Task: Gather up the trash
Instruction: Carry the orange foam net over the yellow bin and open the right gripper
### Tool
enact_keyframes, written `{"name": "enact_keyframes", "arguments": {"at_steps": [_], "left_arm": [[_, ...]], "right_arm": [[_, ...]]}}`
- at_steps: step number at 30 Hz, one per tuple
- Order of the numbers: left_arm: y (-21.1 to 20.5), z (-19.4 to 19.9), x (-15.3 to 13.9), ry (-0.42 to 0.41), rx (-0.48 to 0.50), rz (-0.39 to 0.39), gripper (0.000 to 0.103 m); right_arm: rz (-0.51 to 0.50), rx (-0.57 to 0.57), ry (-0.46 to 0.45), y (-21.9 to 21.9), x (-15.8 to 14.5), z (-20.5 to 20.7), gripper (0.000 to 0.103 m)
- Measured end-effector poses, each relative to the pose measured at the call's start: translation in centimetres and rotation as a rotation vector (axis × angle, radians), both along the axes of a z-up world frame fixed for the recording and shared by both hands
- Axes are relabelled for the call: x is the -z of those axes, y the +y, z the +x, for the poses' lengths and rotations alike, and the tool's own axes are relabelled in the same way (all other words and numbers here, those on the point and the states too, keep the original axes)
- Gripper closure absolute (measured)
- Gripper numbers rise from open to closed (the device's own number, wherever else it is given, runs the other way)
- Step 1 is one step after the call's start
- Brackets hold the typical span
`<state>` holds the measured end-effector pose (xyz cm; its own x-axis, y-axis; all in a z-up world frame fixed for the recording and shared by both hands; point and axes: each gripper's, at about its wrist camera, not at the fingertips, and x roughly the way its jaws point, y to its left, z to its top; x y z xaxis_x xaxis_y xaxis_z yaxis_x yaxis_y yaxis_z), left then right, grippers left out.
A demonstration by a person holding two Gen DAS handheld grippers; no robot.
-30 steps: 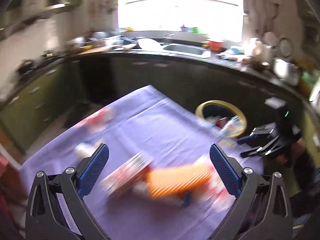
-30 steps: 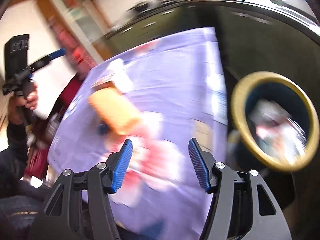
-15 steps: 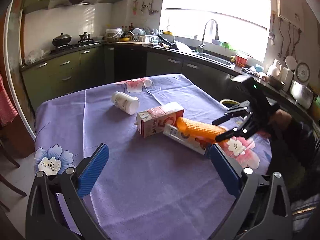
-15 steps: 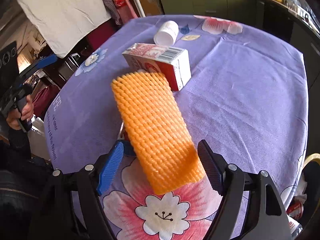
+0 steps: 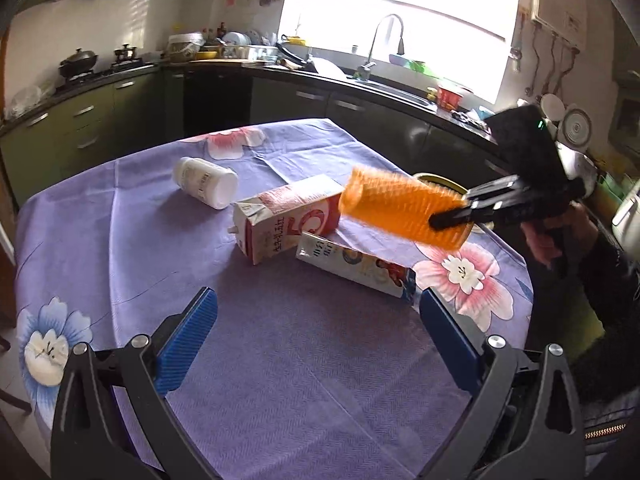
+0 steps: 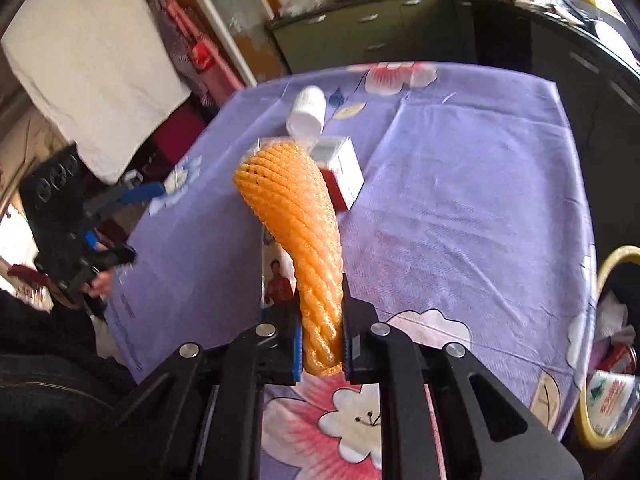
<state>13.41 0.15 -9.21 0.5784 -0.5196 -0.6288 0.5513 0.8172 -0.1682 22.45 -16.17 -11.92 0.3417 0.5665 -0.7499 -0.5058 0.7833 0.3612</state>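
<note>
My right gripper (image 6: 322, 344) is shut on one end of an orange foam net sleeve (image 6: 296, 224) and holds it lifted above the table; it also shows in the left wrist view (image 5: 400, 208), with the right gripper (image 5: 460, 212) at the right. My left gripper (image 5: 316, 340) is open and empty over the near part of the purple floral tablecloth (image 5: 300, 380). On the cloth lie a red milk carton (image 5: 288, 220), a second flat carton (image 5: 356, 268) and a white bottle (image 5: 204, 182).
A yellow-rimmed trash bin (image 6: 608, 344) with trash inside stands off the table's right edge. Dark kitchen counters with a sink (image 5: 384, 84) run behind the table. A white cloth (image 6: 88, 76) hangs at the left in the right wrist view.
My right gripper has closed on the orange foam net and lifted it off the cartons. My left gripper has stayed open above the near table edge.
</note>
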Motion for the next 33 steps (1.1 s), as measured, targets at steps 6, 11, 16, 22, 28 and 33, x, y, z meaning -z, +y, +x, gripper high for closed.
{"name": "enact_keyframes", "arguments": {"at_steps": [6,11,16,22,28,33], "left_arm": [[-1.3,0.8,0.0,-0.032,0.106,0.033,0.007],[-2.2,1.6,0.4,-0.017,0.153,0.024,0.007],[-3.0,2.2,0.5,-0.025,0.139,0.067,0.007],[-4.3,2.8,-0.4,-0.049,0.182,0.162,0.007],[-5.9,4.7,-1.7,-0.195,0.313,0.311,0.007],[-6.4,8.7,-2.2,-0.149,0.444,0.251,0.007]], "right_arm": [[-0.023,0.353,-0.076,-7.7,-4.2,-1.2,0.088],[-0.183,0.695,0.013,-15.8,-1.8,0.2,0.087],[-0.235,0.830,0.095,-20.8,2.1,1.8,0.080],[-0.318,0.905,0.090,-23.6,4.3,2.7,0.039],[-0.283,0.842,0.008,-23.5,2.7,1.4,0.039],[-0.240,0.786,-0.031,-21.9,2.1,0.3,0.039]]}}
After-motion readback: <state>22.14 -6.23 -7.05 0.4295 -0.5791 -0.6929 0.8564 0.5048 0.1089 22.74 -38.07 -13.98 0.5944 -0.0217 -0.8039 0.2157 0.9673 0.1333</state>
